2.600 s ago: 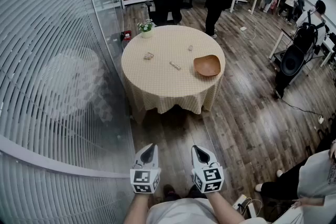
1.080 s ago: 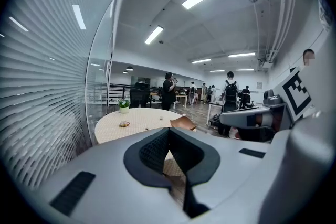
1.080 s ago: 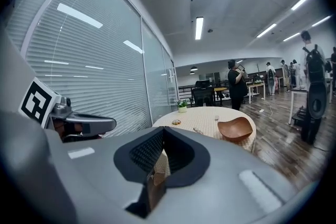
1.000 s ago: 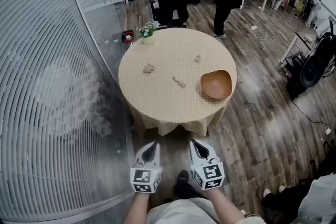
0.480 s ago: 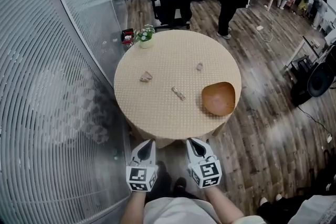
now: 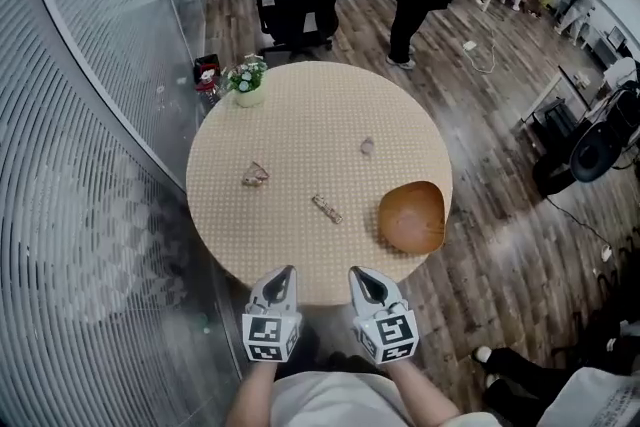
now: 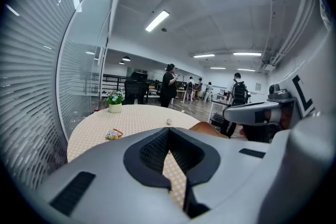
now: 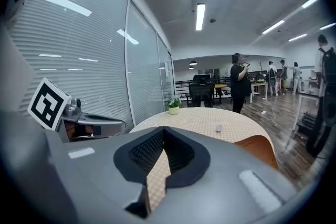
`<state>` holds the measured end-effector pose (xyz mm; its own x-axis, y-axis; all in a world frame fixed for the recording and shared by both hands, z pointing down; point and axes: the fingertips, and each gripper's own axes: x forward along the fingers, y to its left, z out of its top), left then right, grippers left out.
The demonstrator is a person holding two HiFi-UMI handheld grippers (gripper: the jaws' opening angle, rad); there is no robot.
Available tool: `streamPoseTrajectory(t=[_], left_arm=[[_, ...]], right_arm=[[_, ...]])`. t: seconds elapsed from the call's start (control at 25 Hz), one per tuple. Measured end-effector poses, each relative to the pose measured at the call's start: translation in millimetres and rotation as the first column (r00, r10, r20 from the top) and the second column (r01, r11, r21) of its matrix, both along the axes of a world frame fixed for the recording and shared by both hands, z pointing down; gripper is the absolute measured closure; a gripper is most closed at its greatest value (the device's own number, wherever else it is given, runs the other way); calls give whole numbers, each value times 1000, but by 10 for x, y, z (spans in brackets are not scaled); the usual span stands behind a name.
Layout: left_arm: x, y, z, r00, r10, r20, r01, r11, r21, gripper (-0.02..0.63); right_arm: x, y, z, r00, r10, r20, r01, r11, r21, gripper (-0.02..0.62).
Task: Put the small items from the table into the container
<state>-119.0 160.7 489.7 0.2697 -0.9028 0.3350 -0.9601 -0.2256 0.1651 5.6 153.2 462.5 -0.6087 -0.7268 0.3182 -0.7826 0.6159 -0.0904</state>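
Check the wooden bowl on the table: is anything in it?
Empty. In the head view the bowl shows only bare wood inside.

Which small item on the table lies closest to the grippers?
The elongated piece left of the wooden bowl; the crumpled one and round one lie farther back.

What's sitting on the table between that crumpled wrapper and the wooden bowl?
A small oblong item lies between the wrapper and the bowl, apart from both; the head view shows it.
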Motion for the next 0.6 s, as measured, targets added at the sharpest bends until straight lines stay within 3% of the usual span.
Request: streamPoseTrajectory(t=[0.2,0.44,0.6], left_arm=[[-64,-464,151,998,54,-11,-54,998,-24,601],[-220,-819,92,999,28,-24,-29,1000,-13,600],[-377,-973,-13,1000,-13,-27,13,1000,0,601]], right_arm=[[-169,-493,76,999,17,-30,-17,1000,12,594],[-356,-989,456,997,-54,-48,53,998,-31,576],[-495,-1328,927,992,-98,-81,93,993,-69,489]])
